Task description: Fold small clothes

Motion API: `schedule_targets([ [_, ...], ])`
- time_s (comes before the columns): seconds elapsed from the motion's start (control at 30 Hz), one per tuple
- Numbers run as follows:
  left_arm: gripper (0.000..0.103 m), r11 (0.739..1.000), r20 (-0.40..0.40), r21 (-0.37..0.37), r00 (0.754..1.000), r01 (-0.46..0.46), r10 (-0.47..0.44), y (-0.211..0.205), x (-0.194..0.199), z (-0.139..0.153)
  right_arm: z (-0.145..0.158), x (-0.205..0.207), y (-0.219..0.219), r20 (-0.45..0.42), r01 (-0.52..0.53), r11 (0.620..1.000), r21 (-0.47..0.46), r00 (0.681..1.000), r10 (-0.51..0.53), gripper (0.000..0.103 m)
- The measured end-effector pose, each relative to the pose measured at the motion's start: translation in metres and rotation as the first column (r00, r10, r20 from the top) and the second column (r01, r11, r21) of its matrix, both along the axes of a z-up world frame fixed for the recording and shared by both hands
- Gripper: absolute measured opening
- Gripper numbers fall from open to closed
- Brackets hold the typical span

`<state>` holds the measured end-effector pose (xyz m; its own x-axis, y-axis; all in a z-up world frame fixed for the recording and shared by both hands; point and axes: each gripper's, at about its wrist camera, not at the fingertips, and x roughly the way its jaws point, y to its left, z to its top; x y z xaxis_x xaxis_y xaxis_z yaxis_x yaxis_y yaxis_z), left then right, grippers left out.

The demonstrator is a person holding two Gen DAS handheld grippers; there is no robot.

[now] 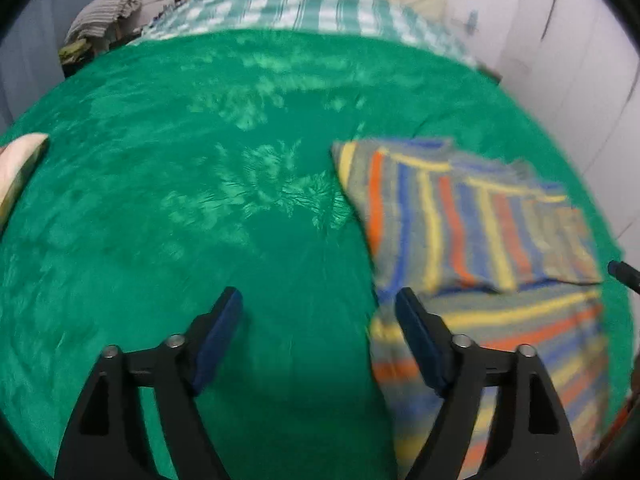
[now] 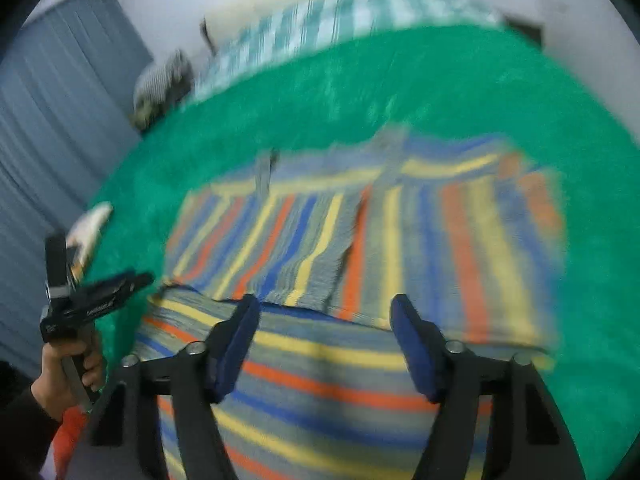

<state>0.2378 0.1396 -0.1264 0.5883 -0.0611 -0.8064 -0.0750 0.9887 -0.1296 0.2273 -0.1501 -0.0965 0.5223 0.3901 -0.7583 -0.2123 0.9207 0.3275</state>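
my left gripper (image 1: 318,308) and right gripper (image 2: 324,314) both gape, holding nothing. striped shirt (image 2: 360,240) on green blanket (image 1: 160,160) looks soft, light, floppy; pinch hem corners.

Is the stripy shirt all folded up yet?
Partly. The striped garment already has one part folded over itself on the green blanket. Both claws, left and right, are open and hold nothing. More folds probably remain before it's small and tidy.
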Motion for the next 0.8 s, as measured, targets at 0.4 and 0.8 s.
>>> schedule_targets([
  [0.4,0.096,0.995,-0.024,0.012,0.994,-0.104,0.104,0.004,-0.107,-0.023,0.004,-0.161,-0.122,0.120,0.331,0.906,-0.262,0.943,-0.310,0.095],
  [0.8,0.103,0.981,-0.078,0.118,0.983,-0.156,0.166,0.008,-0.117,-0.058,-0.032,-0.159,-0.131,0.042,0.405,0.853,-0.327,0.909,-0.415,0.097],
])
